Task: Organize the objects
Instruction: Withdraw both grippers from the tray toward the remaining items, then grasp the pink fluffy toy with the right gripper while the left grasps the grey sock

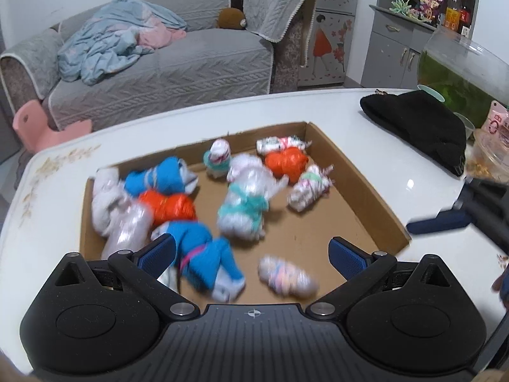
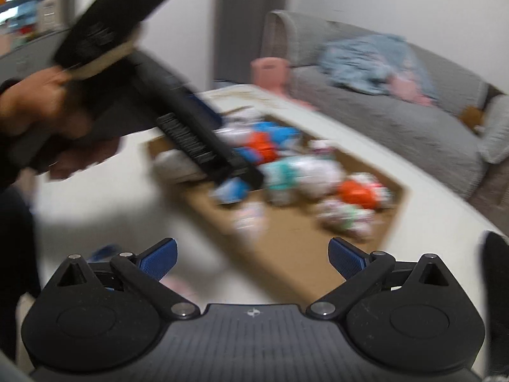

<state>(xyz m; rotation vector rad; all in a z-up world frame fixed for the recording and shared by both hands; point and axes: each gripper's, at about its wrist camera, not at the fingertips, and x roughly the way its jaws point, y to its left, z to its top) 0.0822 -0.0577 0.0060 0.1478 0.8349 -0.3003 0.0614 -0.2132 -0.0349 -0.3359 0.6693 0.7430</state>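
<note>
A shallow cardboard tray [image 1: 366, 187] on a white table holds several rolled sock bundles: blue [image 1: 203, 254], orange [image 1: 171, 207], white with teal [image 1: 245, 207] and a small pastel one [image 1: 286, 275]. My left gripper [image 1: 251, 256] is open and empty above the tray's near edge, over the blue and pastel bundles. My right gripper [image 2: 251, 256] is open and empty over the table beside the tray [image 2: 286, 254]. The right wrist view is blurred; it shows the left gripper [image 2: 203, 140] in a hand above the bundles. The right gripper's fingertip [image 1: 439, 221] shows at the right of the left wrist view.
A black knit hat [image 1: 416, 127] lies on the table at the right, with a glass fishbowl [image 1: 461, 73] and a snack bowl [image 1: 490, 159] behind it. A grey sofa [image 1: 165, 70] with a blue blanket stands beyond the table. A pink stool [image 1: 41, 127] stands at the left.
</note>
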